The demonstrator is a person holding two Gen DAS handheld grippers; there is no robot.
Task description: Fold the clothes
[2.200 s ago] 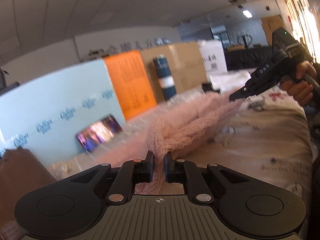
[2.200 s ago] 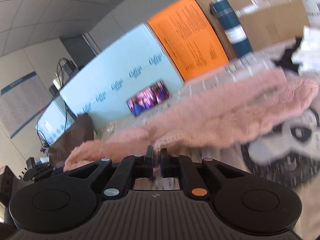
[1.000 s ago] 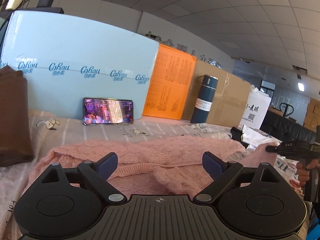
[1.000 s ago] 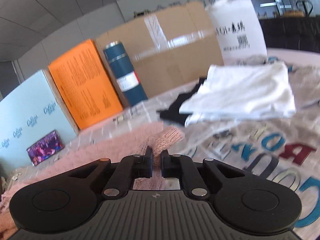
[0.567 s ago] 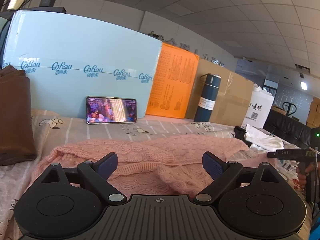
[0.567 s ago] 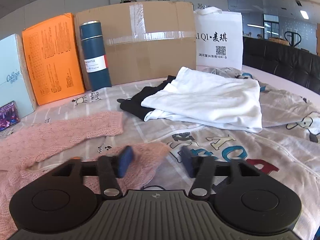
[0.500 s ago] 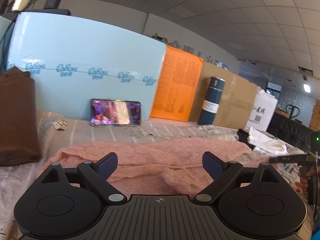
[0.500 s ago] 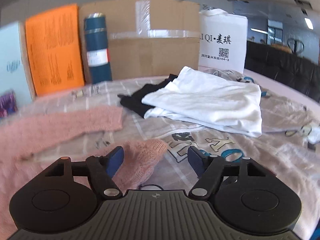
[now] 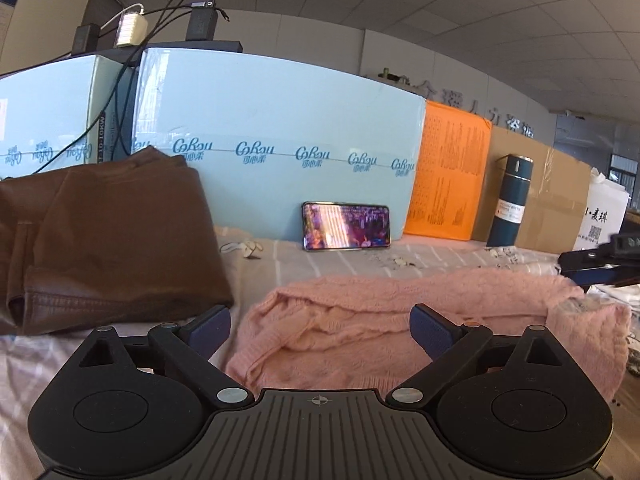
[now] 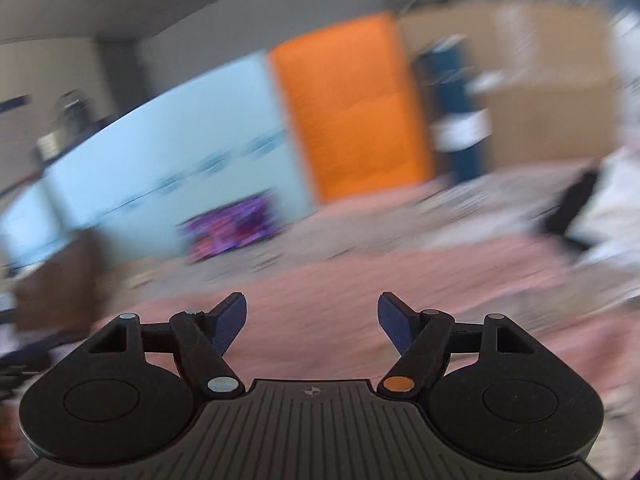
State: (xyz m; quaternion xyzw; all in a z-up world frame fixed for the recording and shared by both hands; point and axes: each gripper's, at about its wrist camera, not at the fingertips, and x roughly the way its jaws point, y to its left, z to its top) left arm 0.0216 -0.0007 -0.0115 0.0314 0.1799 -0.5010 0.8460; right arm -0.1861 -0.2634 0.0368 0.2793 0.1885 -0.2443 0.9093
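A pink knitted sweater (image 9: 400, 320) lies folded over on the striped bedsheet (image 9: 312, 264), right in front of my left gripper (image 9: 320, 330). That gripper is open, its blue pads wide apart over the sweater's near edge, holding nothing. The right wrist view is badly motion-blurred. In it my right gripper (image 10: 312, 320) is open and empty above a pink blur that is the sweater (image 10: 360, 280). The other gripper (image 9: 600, 260) shows dark at the far right of the left wrist view.
A folded brown leather garment (image 9: 104, 240) lies at the left. A phone (image 9: 346, 226) leans on a light blue panel (image 9: 280, 140). Further right stand an orange board (image 9: 452, 184), a dark blue bottle (image 9: 512, 208), a cardboard box (image 9: 556, 200) and a white bag (image 9: 600, 216).
Both grippers let go of the sweater, the left first, then the right, and it now lies on the bed. The left view has swung left; the right one is moving fast.
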